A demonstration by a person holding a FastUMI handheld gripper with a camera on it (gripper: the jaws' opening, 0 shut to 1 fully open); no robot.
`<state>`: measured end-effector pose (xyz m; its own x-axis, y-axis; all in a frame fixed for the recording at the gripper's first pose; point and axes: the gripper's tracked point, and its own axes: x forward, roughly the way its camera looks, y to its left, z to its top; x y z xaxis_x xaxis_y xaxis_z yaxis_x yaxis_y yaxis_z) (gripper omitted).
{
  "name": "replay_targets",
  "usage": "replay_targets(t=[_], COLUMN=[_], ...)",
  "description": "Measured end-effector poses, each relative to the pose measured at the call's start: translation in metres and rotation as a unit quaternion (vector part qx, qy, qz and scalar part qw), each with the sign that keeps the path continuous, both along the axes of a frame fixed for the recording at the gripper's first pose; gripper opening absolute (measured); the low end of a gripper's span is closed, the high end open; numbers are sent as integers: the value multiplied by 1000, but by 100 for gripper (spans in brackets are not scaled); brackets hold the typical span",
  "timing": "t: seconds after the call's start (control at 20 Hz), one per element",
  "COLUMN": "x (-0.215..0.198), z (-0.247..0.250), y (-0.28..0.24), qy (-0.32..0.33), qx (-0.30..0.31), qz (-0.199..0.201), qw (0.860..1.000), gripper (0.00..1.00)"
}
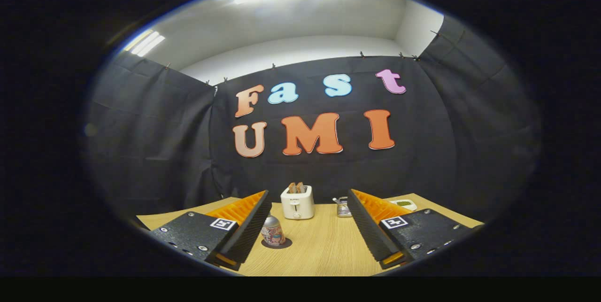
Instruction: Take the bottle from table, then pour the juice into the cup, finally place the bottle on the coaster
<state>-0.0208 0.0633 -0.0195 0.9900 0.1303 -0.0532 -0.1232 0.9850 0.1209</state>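
the gripper point(307, 241) hung over the table point(324, 250) with its jaws spread wide and nothing between them. at about ten o'clock from the gap's middle, just inside the left finger point(244, 231), the bottle point(272, 230) stood upright, long axis vertical, already on the dark coaster point(277, 244). at twelve o'clock, further back, sat a toaster point(297, 202); at one o'clock, a ribbed cup point(344, 208). a white dish point(403, 204) lay beyond the right finger point(371, 227). any reach, i judged, would need a slight leftward swing.
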Motion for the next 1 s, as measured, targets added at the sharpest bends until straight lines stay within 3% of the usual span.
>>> replay_targets(t=[0.2, 1.0], x=[-4, -31], z=[4, 43], y=[-4, 17], qy=[13, -40], qx=[-6, -26], qz=[-15, -1], qw=[1000, 999], gripper=[97, 96])
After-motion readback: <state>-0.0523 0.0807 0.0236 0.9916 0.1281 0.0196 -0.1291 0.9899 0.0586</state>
